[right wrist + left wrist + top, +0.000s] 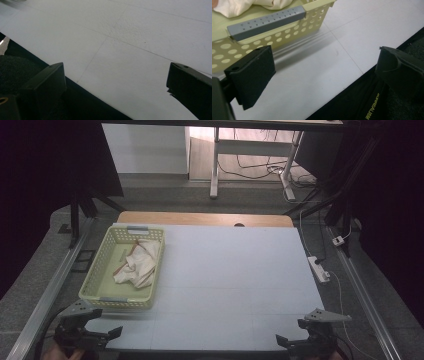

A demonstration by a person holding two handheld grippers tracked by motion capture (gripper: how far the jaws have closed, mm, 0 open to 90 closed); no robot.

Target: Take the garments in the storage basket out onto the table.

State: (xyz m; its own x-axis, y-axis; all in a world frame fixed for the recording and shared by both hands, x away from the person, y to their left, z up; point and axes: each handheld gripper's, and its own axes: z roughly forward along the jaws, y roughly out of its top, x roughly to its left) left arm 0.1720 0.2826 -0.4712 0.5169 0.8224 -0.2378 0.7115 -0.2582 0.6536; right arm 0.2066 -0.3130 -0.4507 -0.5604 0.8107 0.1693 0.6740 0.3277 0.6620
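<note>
1. Basket (102,275): pale yellow, perforated, standing at the left of the table (235,280); its near end is just beyond the left gripper (102,332). Nearest thing to either gripper, so taken as the work item.
2. Left gripper: at the table's near left corner, jaws wide apart, holding nothing. In the left gripper view the basket's grey handle (265,22) sits just ahead and above one jaw; a likely staging pose for reaching it.
3. Right gripper (300,340): at the near right edge, well apart from the basket, jaws spread, empty. The right gripper view looks across bare table surface (140,37).
4. Cloth (137,262): white with red trim, crumpled inside the basket, toward its middle and far end.
5. Far handle (137,227): grey, on the basket's far rim.
6. Beyond: wooden table edge (205,218), then floor with cables.
</note>
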